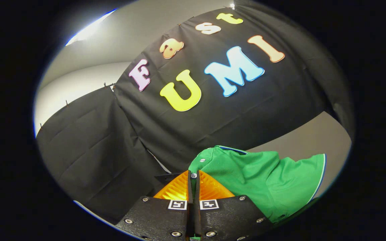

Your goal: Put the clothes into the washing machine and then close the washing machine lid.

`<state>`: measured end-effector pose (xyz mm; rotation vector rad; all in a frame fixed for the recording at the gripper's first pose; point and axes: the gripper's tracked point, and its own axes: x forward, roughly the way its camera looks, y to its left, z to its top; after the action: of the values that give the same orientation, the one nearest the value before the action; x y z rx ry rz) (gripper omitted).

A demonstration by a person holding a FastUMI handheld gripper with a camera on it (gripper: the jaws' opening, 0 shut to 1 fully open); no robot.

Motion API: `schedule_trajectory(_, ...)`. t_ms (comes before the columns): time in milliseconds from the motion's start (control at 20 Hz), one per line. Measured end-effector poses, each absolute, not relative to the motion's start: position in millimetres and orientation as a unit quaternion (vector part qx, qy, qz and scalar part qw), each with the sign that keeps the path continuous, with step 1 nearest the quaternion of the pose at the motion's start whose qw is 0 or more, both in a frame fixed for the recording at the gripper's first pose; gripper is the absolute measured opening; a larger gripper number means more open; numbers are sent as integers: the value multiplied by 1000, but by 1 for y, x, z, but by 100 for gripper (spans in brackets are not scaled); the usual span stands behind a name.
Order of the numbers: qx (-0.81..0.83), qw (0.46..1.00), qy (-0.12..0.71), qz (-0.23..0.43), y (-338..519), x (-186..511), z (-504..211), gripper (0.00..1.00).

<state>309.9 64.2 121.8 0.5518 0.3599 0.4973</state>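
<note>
1. Green knit polo shirt with a thin blue-and-white trimmed edge point(256, 180) is the piece of clothing in hand; it hangs bunched just ahead of the gripper point(193, 177) and spreads off to its right, with the collar area and a small button sitting right at the fingertips.

2. Gripper state: the two fingers are brought together with only a thin slit between them, and a fold of the green fabric appears pinched in that slit at the tips. I judge it clamped on the shirt, both fingers pressing the cloth.

3. Pose: the gripper looks tilted upward and rolled to one side, facing the black cloth booth wall point(119, 140), with a pale grey wall point(89, 83) beyond it to the left. The shirt looks lifted clear, carried in the air.

4. Deciding relation: most of the shirt's bulk lies to the right of the fingers, its longer run stretching rightward and drooping away from the pinch point. So the load trails on that side.

5. Washing machine and its lid: where they lie from the gripper I cannot tell.

6. Judgement: the task seems to be in the carrying stage; the shirt is not yet in the drum. The coming move probably calls for swinging downward toward the opening, watching that the trailing right side does not catch on the rim.
</note>
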Motion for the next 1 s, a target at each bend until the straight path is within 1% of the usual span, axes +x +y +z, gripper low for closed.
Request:
schedule_trajectory(600,266,887,204,319,207,293,124,0)
schedule_trajectory(1000,253,874,230,347,290,280,104,0)
